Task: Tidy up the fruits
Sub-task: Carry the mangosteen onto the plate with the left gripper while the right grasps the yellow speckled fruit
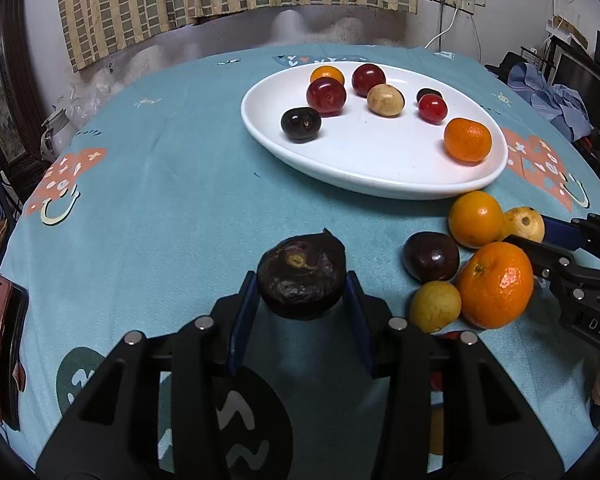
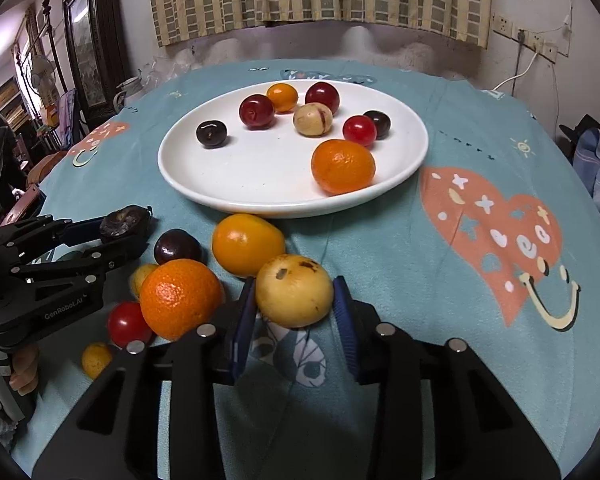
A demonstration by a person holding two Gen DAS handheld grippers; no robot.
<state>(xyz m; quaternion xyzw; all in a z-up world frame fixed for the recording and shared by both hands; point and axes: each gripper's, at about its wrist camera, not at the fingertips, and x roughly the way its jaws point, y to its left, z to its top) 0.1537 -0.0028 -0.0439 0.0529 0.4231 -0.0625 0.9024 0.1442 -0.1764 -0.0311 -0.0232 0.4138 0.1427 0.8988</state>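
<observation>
Black left tongs [image 2: 130, 232] lettered "GenRobot.AI"; right tongs' [image 1: 524, 236] apparently "DAS".

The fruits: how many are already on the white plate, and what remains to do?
Done: seven fruits lie on the white plate. In hand: the left gripper is shut on a dark wrinkled fruit, the right gripper on a yellow fruit. Left: the cluster on the tablecloth, including the mandarin.

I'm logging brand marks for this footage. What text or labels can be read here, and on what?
"GenRobot.AI": on the side of the left tool, right wrist view.
"DAS": cut off at the frame edge, on the right tool, left wrist view.
Small dark print on the tablecloth: too blurred to read.
</observation>
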